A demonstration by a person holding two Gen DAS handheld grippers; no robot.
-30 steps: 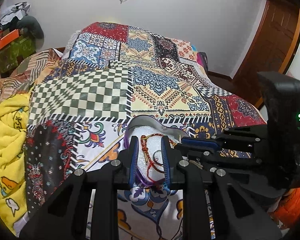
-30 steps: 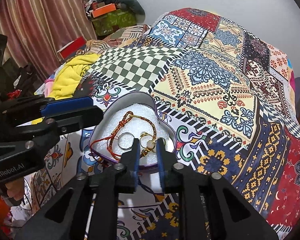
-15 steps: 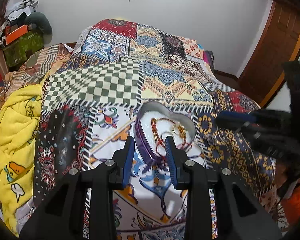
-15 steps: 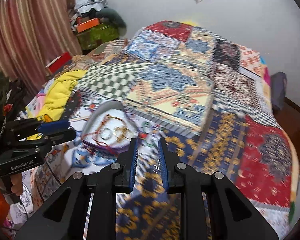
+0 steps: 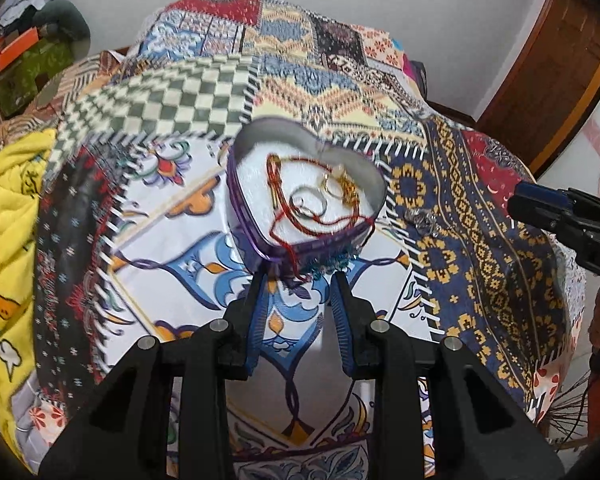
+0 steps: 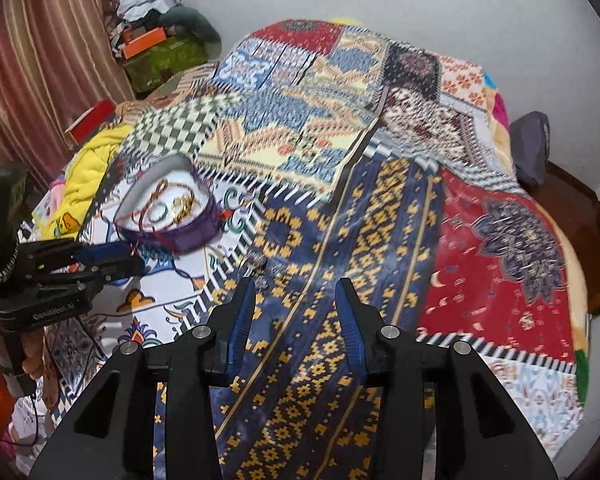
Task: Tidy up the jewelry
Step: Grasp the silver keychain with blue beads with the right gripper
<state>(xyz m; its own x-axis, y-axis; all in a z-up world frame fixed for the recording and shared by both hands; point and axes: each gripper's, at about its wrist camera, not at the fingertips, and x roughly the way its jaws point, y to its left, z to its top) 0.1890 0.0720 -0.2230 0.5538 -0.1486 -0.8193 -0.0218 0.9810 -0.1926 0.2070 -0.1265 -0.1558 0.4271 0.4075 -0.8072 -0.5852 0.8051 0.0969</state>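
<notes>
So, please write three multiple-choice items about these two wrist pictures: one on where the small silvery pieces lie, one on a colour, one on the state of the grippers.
1. Where do the small silvery jewelry pieces lie?
A. inside the tin
B. on the patchwork bedspread, outside the tin
C. between the left gripper's fingers

2. What colour is the outer wall of the heart-shaped metal tin?
A. purple
B. green
C. orange

3. How do the left gripper and right gripper stand?
A. both shut on jewelry
B. only the left open
C. both open and empty

Answers:
1 B: they rest on the blue and yellow patch, apart from the tin.
2 A: the rim and side show purple in both views.
3 C: each pair of fingers has a wide gap with only cloth behind it.
</notes>
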